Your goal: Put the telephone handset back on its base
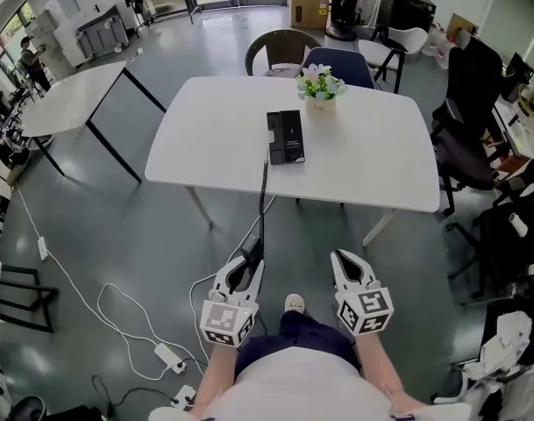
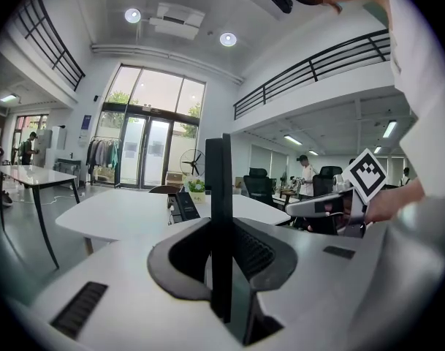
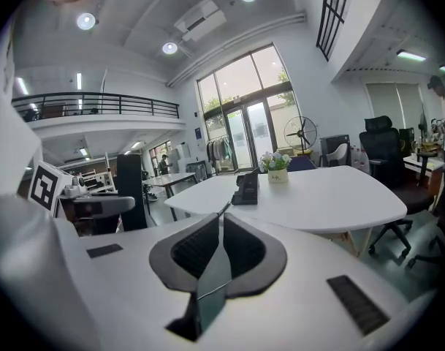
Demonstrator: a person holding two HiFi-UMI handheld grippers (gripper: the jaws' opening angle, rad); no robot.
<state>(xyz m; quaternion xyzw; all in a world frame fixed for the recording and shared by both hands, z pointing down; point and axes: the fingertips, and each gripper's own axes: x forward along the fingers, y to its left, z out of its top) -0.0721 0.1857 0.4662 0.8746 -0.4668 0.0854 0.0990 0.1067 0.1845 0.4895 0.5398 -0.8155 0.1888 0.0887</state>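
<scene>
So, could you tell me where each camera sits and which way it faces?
Head view: on the person's head, looking steeply down at the table and phone base; forearms, left gripper, right gripper show.
Left gripper view: on the left gripper, facing the table along jaws clamped on the handset; clothing at right.
Right gripper view: on the right gripper, facing the table along shut, empty jaws; clothing at left.
Shared: all show the phone base; each gripper view shows the other gripper.

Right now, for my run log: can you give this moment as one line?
left gripper: shut on handset | right gripper: shut, empty | base: on table | cord: base to handset
</scene>
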